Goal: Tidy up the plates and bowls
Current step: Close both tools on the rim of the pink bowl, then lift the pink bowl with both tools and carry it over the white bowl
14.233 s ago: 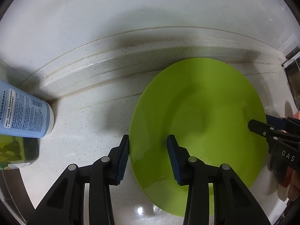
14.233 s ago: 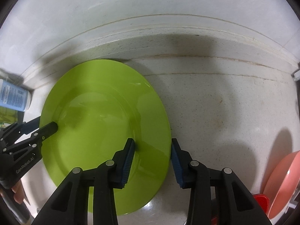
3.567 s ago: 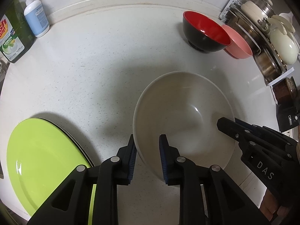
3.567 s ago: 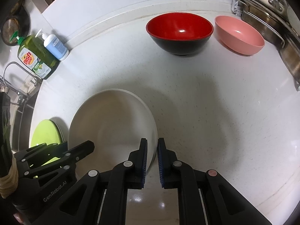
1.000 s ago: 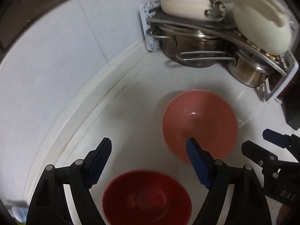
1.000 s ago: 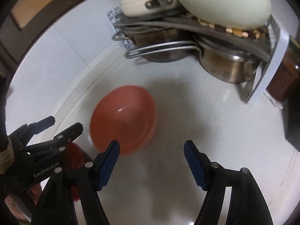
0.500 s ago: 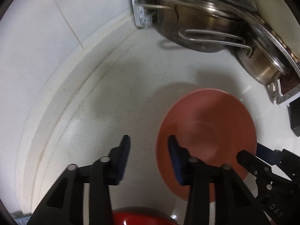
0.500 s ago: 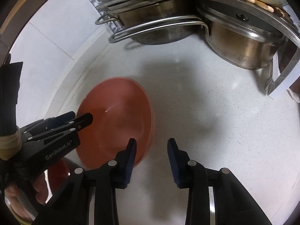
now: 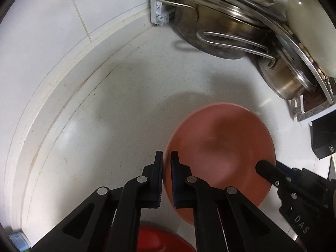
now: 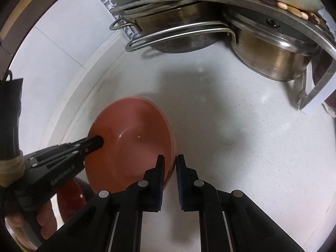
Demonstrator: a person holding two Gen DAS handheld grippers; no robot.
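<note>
2 grippers met at 1 pink bowl (image 9: 220,147) on the white counter (image 9: 105,105). Our left gripper (image 9: 166,176) was clamped on the bowl's left rim, its pads nearly together. Our right gripper (image 10: 169,178) straddled the opposite rim, 1 finger inside and 1 outside, pressed close to the wall. We saw 1 red bowl (image 9: 155,241) just beside it, and steel pots (image 10: 273,61) in a rack (image 9: 304,113) behind.

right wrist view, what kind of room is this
Most likely a home kitchen: stainless steel pots stacked on a white rack, a speckled white stone countertop meeting a tiled wall, and a pink plastic bowl on it.
</note>
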